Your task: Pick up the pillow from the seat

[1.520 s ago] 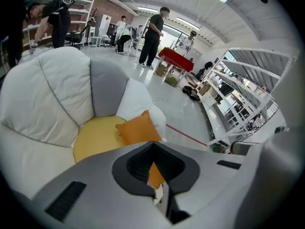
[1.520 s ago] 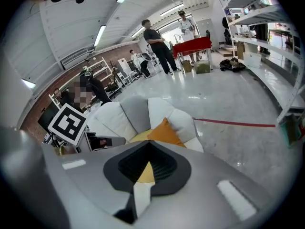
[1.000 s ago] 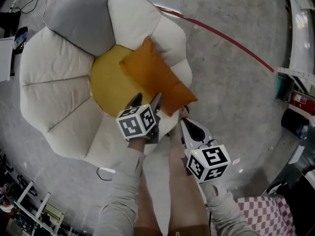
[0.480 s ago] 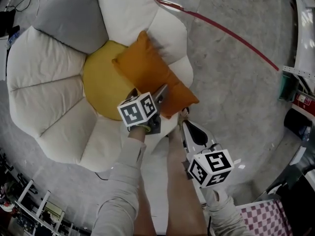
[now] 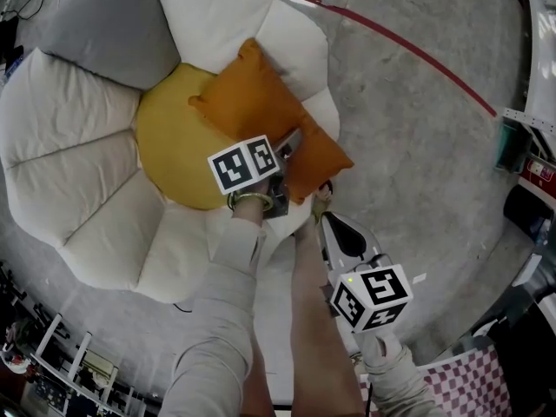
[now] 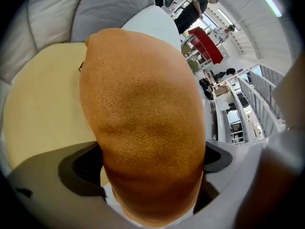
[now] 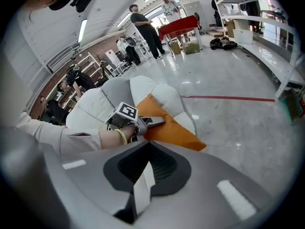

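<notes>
Left gripper [image 5: 289,146] is right at the orange pillow [image 5: 252,102], and we've just been opening the jaws wide. The pillow's near end sits between them and fills the gap. The pillow lies across the right edge of the yellow seat [image 5: 169,155], overlapping the white cushions [image 5: 295,42]. Our right gripper [image 5: 323,200] hangs near the pillow's corner with its jaws together and nothing in them.

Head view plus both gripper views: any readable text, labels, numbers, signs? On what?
No readable words or numbers in any view.
Left marker cube: black-and-white square pattern only, no lettering.
Right marker cube: same, pattern only.
Red item at the head view's right edge: pale patch, too small to read.
</notes>
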Motion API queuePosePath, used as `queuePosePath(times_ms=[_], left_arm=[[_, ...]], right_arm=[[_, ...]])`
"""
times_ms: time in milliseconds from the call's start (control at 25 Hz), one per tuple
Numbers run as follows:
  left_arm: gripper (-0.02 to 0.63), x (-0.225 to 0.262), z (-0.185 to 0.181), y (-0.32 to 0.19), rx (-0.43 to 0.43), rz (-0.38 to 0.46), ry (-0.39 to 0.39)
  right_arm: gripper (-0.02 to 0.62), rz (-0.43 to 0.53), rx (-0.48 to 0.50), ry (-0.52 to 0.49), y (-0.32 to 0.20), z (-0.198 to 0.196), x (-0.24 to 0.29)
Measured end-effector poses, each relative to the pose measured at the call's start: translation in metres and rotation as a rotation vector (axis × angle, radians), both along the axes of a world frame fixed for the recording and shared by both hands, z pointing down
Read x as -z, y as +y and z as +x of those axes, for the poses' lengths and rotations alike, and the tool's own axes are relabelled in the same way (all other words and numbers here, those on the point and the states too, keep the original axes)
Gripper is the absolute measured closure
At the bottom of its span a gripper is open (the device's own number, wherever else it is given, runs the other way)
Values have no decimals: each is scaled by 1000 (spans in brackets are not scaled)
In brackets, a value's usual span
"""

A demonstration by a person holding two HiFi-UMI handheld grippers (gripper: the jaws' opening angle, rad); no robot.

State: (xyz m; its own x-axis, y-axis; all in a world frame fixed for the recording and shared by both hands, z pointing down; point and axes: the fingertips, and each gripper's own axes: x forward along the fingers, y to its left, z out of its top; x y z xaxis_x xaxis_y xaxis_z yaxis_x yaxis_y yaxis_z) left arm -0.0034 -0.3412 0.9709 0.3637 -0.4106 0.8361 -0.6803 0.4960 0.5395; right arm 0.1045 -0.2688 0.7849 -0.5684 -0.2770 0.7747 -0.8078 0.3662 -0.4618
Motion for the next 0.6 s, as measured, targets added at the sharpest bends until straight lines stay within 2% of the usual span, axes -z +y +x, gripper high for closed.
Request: queuePosePath(times_ms=[360, 480, 600], left_arm=[[24, 8, 0, 1, -2, -12, -5], [79, 18, 1, 2, 0, -9, -2], [99, 28, -1, 7, 24, -17, -3]], right_arm=[[597, 17, -27, 2, -13, 12, 7], [597, 27, -28, 2, -14, 12, 14], [597, 41, -26, -1, -17, 9, 24]])
